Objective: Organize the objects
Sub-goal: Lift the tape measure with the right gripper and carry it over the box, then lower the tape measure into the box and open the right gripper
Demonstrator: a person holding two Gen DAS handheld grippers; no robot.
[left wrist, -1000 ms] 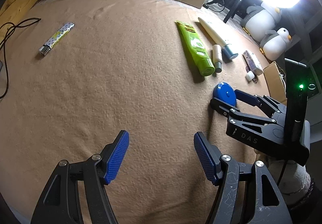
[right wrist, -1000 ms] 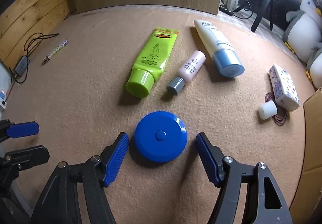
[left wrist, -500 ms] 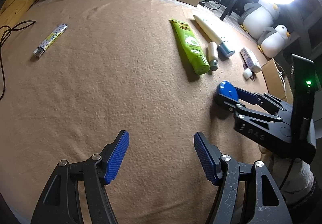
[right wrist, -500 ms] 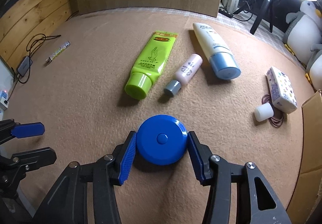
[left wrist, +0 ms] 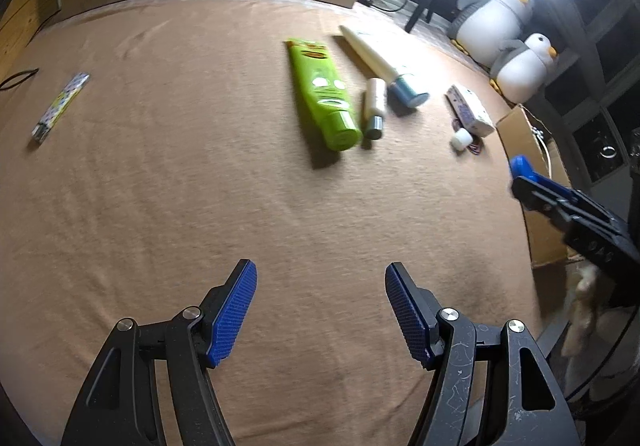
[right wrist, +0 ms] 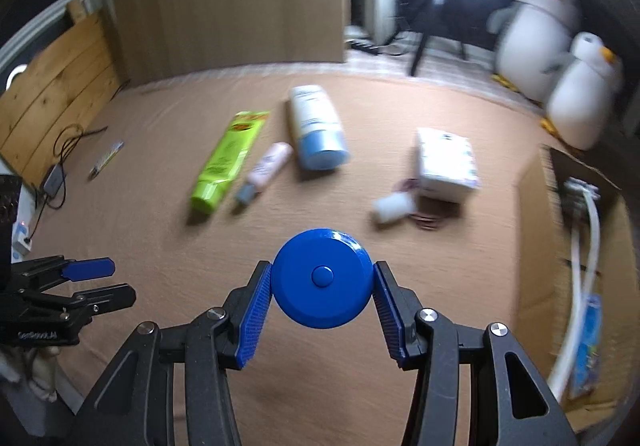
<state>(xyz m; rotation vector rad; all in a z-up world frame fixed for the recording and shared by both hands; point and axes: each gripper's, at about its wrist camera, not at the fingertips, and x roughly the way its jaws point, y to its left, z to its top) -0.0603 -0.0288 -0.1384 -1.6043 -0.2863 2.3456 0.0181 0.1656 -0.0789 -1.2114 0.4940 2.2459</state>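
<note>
My right gripper (right wrist: 322,274) is shut on a round blue disc with a centre button (right wrist: 322,278), its pads pressing both sides, and holds it above the tan cloth (right wrist: 320,386). In the left wrist view the disc (left wrist: 520,165) shows edge-on at the tips of the right gripper (left wrist: 525,175), near the cardboard box. My left gripper (left wrist: 320,278) hangs open over bare cloth with nothing between its fingers. On the cloth lie a green tube (right wrist: 228,157), a small pink bottle (right wrist: 266,169) and a white tube with a blue cap (right wrist: 316,125).
A cardboard box (right wrist: 536,230) holding a white cable stands at the right edge. Beside it lie a white patterned box (right wrist: 446,161), a small white cap (right wrist: 390,207) and hair ties (right wrist: 428,219). A lighter (left wrist: 60,105) lies far left. Plush penguins (right wrist: 576,97) sit behind.
The right gripper closed on the blue disc, lifted it off the cloth and carried it right, toward the cardboard box. The left gripper drifted a little and stayed open.
</note>
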